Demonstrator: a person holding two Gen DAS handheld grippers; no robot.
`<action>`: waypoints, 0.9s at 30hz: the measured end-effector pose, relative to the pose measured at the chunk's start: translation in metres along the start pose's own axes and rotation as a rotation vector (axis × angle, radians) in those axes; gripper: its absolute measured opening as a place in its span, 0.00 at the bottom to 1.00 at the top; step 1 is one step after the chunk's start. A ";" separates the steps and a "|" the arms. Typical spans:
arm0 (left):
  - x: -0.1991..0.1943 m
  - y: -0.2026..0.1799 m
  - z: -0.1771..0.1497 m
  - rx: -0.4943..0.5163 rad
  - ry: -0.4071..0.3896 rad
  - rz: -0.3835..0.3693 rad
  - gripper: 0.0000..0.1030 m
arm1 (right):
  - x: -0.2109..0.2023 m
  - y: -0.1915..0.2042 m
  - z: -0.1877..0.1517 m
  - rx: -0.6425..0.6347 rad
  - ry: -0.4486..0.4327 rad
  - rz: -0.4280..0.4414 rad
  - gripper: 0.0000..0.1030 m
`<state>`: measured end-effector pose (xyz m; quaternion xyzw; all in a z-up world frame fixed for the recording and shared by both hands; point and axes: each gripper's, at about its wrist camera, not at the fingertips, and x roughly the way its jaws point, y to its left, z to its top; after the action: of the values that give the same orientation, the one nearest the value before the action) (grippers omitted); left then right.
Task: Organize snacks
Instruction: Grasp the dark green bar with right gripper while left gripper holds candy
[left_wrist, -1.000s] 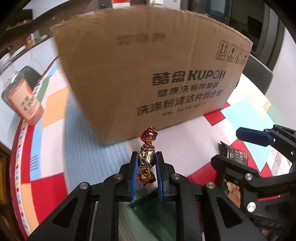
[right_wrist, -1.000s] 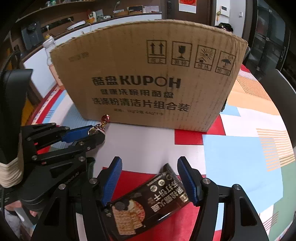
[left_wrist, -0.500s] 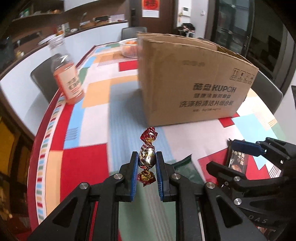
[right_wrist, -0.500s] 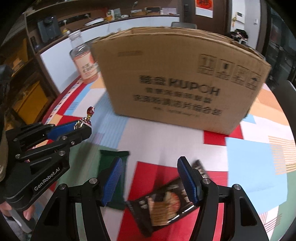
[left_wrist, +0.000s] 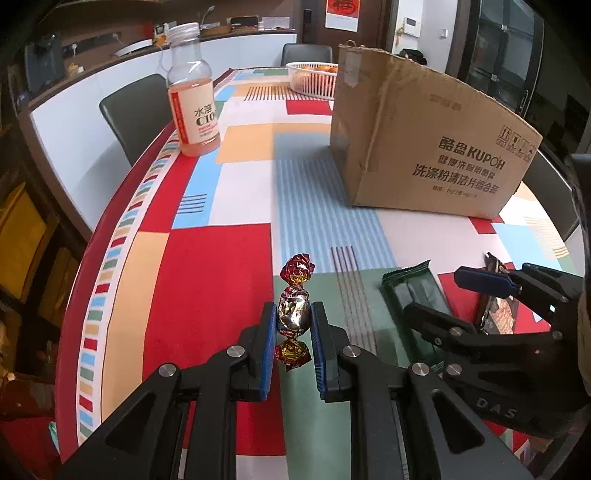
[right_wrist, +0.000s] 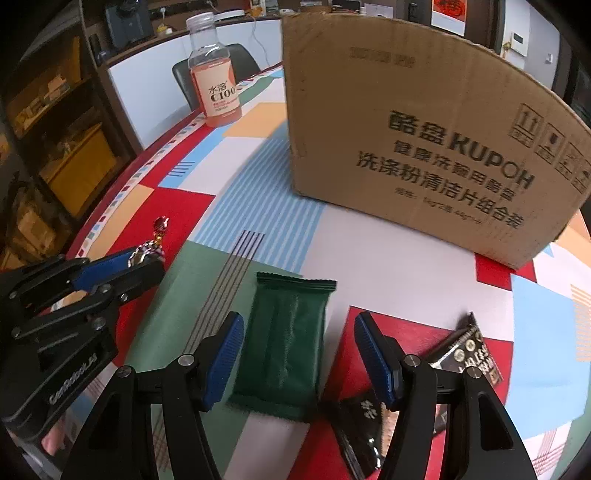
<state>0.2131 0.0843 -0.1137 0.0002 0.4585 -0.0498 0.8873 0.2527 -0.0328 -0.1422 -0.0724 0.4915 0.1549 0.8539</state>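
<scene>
My left gripper (left_wrist: 293, 319) is shut on a foil-wrapped candy (left_wrist: 293, 312) with red twisted ends and holds it above the table; it also shows at the left of the right wrist view (right_wrist: 147, 254). My right gripper (right_wrist: 299, 350) is open and empty, its jaws standing either side of a dark green snack packet (right_wrist: 286, 343) that lies flat on the table. A black cracker packet (right_wrist: 454, 354) lies just right of the right finger. The green packet (left_wrist: 413, 291) and the right gripper (left_wrist: 458, 295) show in the left wrist view. A brown cardboard box (right_wrist: 424, 140) stands behind.
A bottle of pink drink (left_wrist: 192, 92) stands near the table's left edge; it also shows in the right wrist view (right_wrist: 216, 74). A white basket of oranges (left_wrist: 312, 79) sits behind the box. The patchwork tablecloth (left_wrist: 207, 266) covers the round table. Chairs stand beyond the far edge.
Both grippers have pulled back and left from the box. The left still holds the candy. The right gripper has shifted from over the black packet to over the green one.
</scene>
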 end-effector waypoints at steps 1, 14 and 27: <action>0.001 0.001 -0.001 -0.004 0.001 -0.001 0.19 | 0.002 0.001 0.000 -0.005 0.002 -0.004 0.61; 0.004 -0.001 -0.002 0.000 -0.004 0.000 0.19 | 0.021 0.013 0.001 -0.045 0.033 -0.031 0.52; -0.011 -0.016 0.011 0.009 -0.048 -0.027 0.19 | -0.006 -0.002 0.005 -0.008 -0.035 -0.007 0.44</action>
<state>0.2140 0.0691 -0.0979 -0.0033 0.4367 -0.0639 0.8973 0.2542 -0.0349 -0.1345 -0.0746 0.4758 0.1552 0.8625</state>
